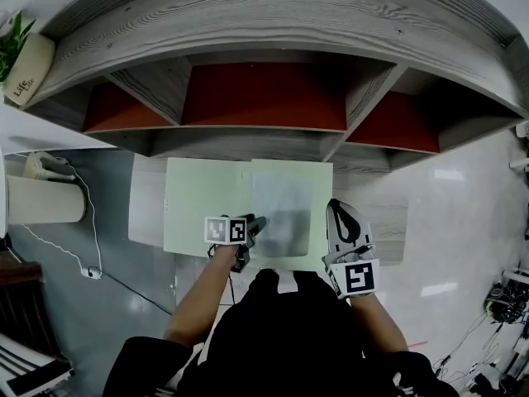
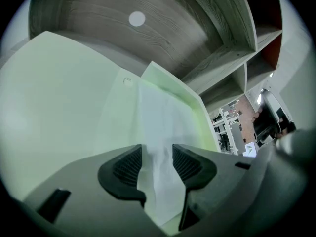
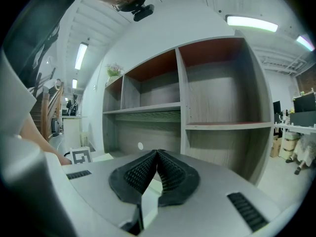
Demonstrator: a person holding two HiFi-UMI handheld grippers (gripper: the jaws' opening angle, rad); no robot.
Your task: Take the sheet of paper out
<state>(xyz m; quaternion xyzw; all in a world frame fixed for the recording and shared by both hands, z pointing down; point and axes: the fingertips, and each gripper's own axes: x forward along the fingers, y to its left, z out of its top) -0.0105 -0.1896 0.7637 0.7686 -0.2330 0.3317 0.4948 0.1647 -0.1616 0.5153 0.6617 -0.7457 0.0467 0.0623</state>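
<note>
In the head view, a pale green folder (image 1: 207, 205) is seen lying open in the middle of the counter (image 1: 147, 213), below the shelf unit (image 1: 264, 23), with its near edge close to the counter's near edge. The sheet of paper (image 1: 285, 209) lies on the folder's right half. The left tool (image 1: 254, 226) is held at the sheet's near left corner. The right tool (image 1: 339, 212) is held just beside the folder's right edge.

In the left gripper view, the jaws stand wide apart. The sheet's edge is raised between the pads (image 2: 126, 167) but is not pressed by them. The grip is probably best made on the sheet alone, well in from its edge and without the green cover beneath. The sheet can then be drawn low and flat toward the near edge, so that creasing is avoided.

In the right gripper view, the jaws are closed tip to tip and are aimed at the shelf unit. A pale strip shows in the gap under the tips; whether it is gripped cannot be told. In the head view, the sheet's near edge is covered by the tools and the person's body. Whether a pocket or flap holds the sheet cannot be made out.
</note>
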